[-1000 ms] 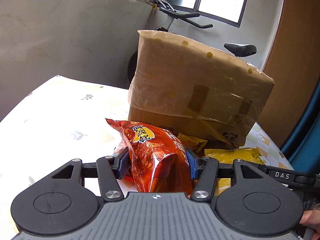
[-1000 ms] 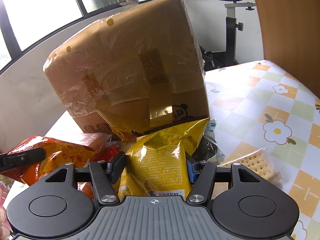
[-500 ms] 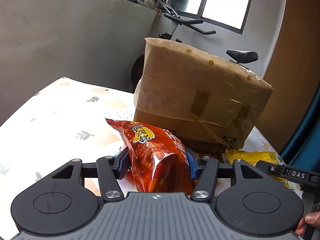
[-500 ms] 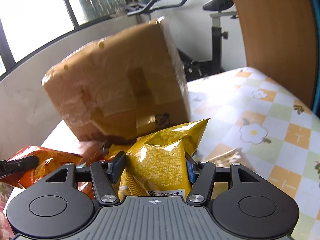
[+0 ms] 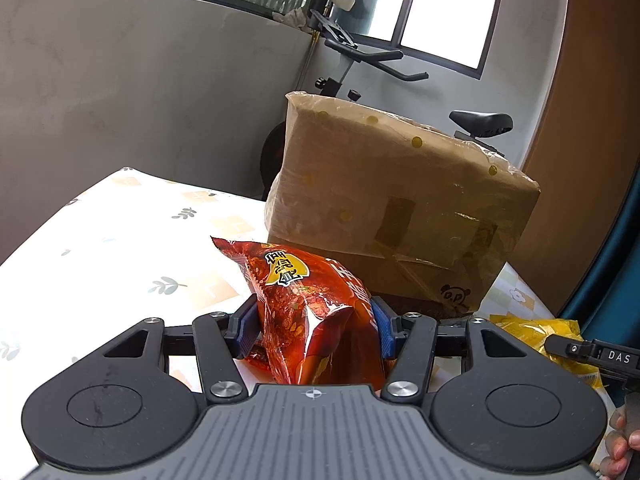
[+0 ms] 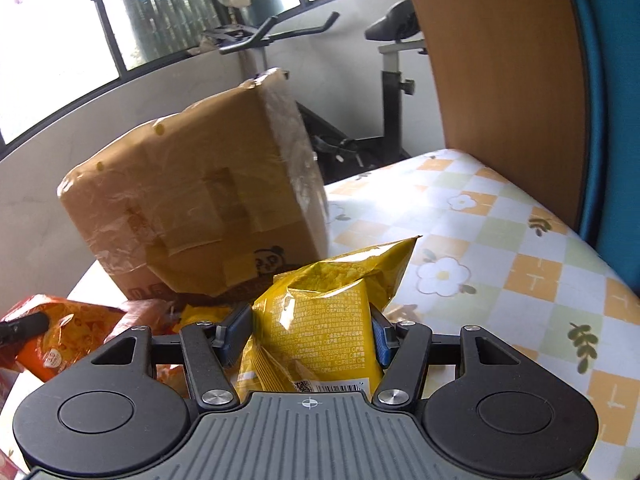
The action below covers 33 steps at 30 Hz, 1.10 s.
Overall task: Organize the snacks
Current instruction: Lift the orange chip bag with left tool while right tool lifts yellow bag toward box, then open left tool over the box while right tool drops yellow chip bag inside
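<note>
The left tongs (image 5: 312, 332) are clamping a red snack bag (image 5: 308, 312) between their blue pads (image 5: 242, 330), the bag standing up between the fingers with its crimped top edge reaching forward and to the left. Ahead of these tongs and a little to the right, a taped cardboard box (image 5: 396, 208) wrapped in clear film is sitting on the desk (image 5: 120, 264), which is wearing a pale cloth printed with leaves and squares. An exercise bike (image 5: 360, 64) is standing behind the box, against the grey wall.

The right tongs (image 6: 310, 336) are gripping a yellow snack bag (image 6: 332, 320) in the same way, squeezing it at both sides, its printed back panel and barcode facing the camera and its top corner pointing forward and to the right. The cardboard box (image 6: 192, 208) is sitting ahead of these tongs and to the left, looking tilted in this view. To the left of the right tongs, low in the frame, the red snack bag (image 6: 68, 328) is showing with one dark fingertip of the left tongs lying across it. To the right and ahead of the right tongs, the checked, flowered cloth on the desk (image 6: 500, 248) is stretching toward a wooden panel (image 6: 500, 60).

From the left camera, the yellow snack bag (image 5: 536, 332) is showing to the right, with part of the right tongs in front of it.
</note>
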Motion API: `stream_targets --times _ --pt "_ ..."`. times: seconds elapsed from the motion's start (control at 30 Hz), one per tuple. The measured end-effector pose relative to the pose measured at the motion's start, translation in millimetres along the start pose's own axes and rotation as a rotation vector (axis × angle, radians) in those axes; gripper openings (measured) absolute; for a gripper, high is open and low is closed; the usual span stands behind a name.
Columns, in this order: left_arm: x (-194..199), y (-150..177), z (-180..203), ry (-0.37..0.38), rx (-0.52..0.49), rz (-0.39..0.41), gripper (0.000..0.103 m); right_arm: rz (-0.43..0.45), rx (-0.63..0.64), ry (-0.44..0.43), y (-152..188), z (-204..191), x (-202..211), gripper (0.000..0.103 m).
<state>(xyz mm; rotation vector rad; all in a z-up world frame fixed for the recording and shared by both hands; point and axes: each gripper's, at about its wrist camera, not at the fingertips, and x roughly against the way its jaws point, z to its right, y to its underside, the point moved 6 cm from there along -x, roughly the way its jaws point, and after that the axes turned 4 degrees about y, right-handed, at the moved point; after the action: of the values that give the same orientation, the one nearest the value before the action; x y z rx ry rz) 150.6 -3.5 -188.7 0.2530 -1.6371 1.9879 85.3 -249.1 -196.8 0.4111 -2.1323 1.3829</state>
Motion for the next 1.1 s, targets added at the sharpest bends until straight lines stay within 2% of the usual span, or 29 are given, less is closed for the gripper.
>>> stream_targets --times 0.1,0.23,0.43,0.6,0.73,0.87,1.0,1.1 --pt "2 -2 -3 -0.007 0.002 0.013 0.059 0.038 -0.008 0.013 -8 4 4 0.055" --pt "7 -15 -8 -0.027 -0.013 0.051 0.059 0.136 -0.004 0.013 -32 5 18 0.055" --pt "24 -68 -10 -0.048 -0.083 0.181 0.059 0.306 0.021 -0.017 -81 -5 41 0.055" --pt "31 -120 3 -0.002 -0.125 0.280 0.059 0.428 0.066 -0.078 -127 -20 47 0.055" --pt "21 -151 22 0.044 -0.156 0.305 0.059 0.473 0.086 -0.138 -163 -37 35 0.055" --pt "-11 -174 47 0.079 -0.218 0.302 0.059 0.471 0.103 -0.195 -190 -63 7 0.055" --pt "-60 -191 66 0.083 -0.277 0.268 0.059 0.404 0.186 -0.187 -204 -100 -38 0.055" --pt "-87 -196 72 0.052 -0.323 0.230 0.059 0.339 0.226 -0.163 -203 -120 -70 0.055"
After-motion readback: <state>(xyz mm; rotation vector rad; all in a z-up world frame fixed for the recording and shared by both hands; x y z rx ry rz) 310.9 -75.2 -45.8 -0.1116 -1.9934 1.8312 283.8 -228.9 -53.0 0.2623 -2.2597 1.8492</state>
